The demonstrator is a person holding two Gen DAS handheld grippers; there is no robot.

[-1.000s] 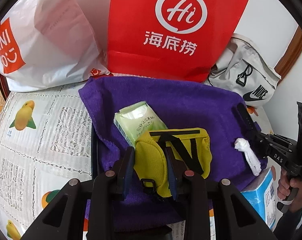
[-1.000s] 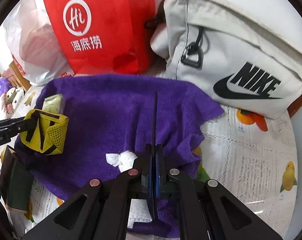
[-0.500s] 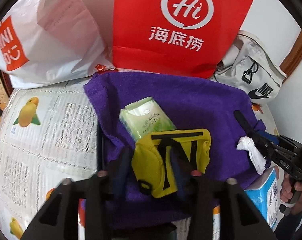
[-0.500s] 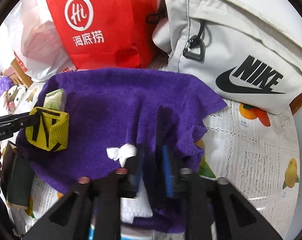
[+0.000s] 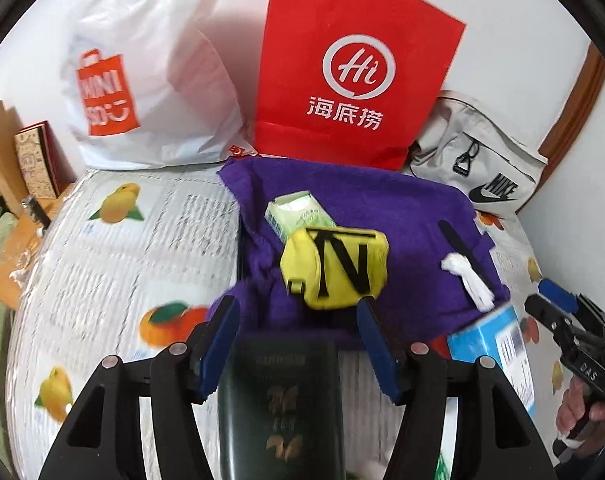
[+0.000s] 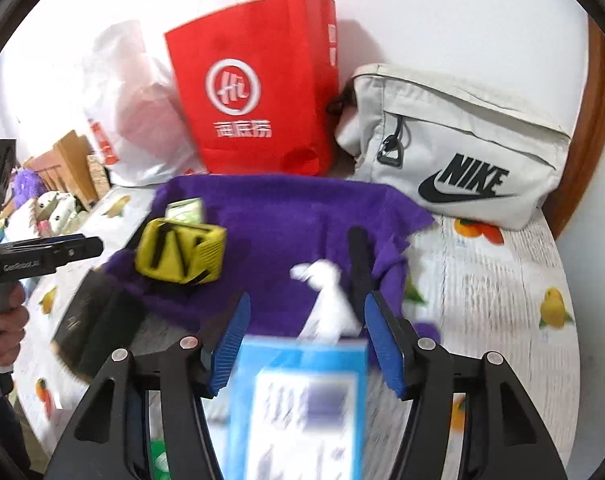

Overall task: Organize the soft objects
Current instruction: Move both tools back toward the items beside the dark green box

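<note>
A yellow mesh pouch (image 5: 334,268) (image 6: 182,252) lies on the purple towel (image 5: 406,216) (image 6: 282,208), beside a green tissue pack (image 5: 298,214). My left gripper (image 5: 296,310) hangs just short of the pouch, its jaws opening with nothing pressed between them; a dark green booklet (image 5: 280,400) lies under it. My right gripper (image 6: 306,308) is also opening. A white tissue (image 6: 326,292) rising from the blue box (image 6: 302,400) shows between its fingers, untouched. A black strip (image 6: 358,264) lies on the towel just ahead. Each gripper appears in the other's view: right gripper (image 5: 538,296), left gripper (image 6: 82,246).
A red paper bag (image 5: 354,80), a white plastic shopping bag (image 5: 142,92) and a grey Nike bag (image 6: 454,148) stand against the back wall. The fruit-print tablecloth (image 5: 114,260) covers the table. Boxes and clutter sit past its left edge (image 5: 26,168). A wooden frame (image 6: 598,120) is at right.
Both grippers have opened and drawn back and upward. The left one let go of the yellow pouch, the right one let go of the black strip; both things now lie on the towel.
</note>
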